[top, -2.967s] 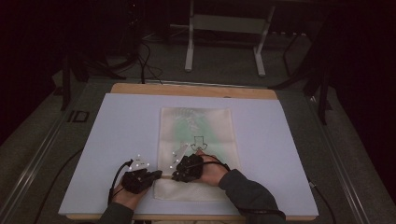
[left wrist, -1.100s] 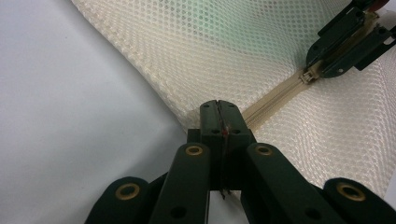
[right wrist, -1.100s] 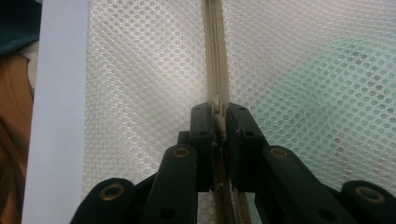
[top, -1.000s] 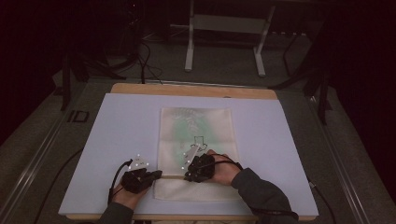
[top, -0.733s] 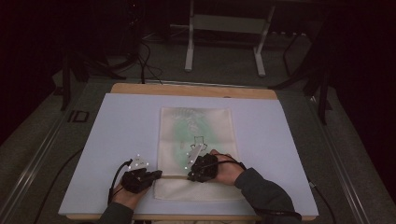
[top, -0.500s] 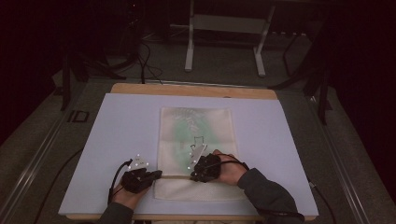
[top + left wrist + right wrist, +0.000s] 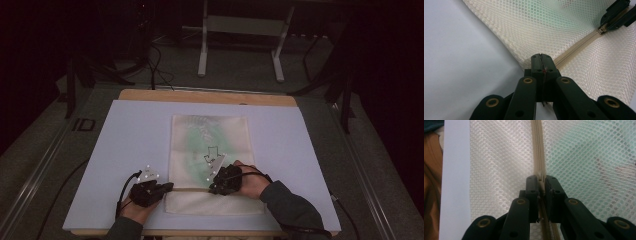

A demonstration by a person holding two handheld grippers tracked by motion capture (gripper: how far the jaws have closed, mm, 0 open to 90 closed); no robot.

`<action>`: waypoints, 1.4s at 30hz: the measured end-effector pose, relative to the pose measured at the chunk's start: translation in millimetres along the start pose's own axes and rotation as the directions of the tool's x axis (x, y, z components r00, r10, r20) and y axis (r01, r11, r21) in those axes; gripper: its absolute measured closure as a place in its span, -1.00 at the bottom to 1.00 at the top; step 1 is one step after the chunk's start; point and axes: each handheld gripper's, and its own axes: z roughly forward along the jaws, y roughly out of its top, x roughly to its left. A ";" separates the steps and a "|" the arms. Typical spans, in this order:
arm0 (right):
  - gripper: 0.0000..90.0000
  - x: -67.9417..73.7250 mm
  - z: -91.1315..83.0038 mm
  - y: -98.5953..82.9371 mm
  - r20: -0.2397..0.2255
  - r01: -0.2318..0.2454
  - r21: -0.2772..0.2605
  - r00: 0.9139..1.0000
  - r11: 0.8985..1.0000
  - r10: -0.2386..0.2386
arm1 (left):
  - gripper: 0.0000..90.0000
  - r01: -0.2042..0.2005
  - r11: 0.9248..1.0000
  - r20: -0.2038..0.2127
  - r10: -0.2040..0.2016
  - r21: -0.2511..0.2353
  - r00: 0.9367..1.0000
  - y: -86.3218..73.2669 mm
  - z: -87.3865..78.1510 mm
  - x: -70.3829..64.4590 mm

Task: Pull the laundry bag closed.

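Mesh bag (image 7: 210,150): left gripper (image 7: 541,62) clamps its edge, right gripper (image 7: 541,183) pinches zipper pull (image 7: 541,175); risk: pull slipping from jaws under tension.

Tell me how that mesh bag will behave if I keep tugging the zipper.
The mesh bag is probably floppy: thin netting lying flat. It would likely bunch and slide on the smooth table unless the left gripper keeps pinning its corner while the right gripper pulls.
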 end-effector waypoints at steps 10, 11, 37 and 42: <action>0.83 -0.7 -3.4 -7.0 -0.001 -0.015 0.007 1.000 1.000 0.015 | 0.99 -0.002 1.000 0.001 0.002 0.001 1.000 0.1 0.0 0.2; 0.83 -1.0 -3.6 -7.8 0.000 -0.013 0.008 1.000 1.000 0.013 | 0.99 -0.002 1.000 0.001 0.002 0.001 1.000 0.1 0.0 0.3; 0.83 -1.9 -13.1 -22.9 0.003 -0.033 0.017 0.999 0.999 0.033 | 0.99 0.000 1.000 0.004 0.000 0.002 1.000 0.1 0.0 0.7; 0.83 -2.4 -15.7 -27.4 0.008 -0.035 0.019 0.999 0.999 0.035 | 0.99 0.001 1.000 0.004 -0.001 0.002 1.000 0.2 0.0 0.7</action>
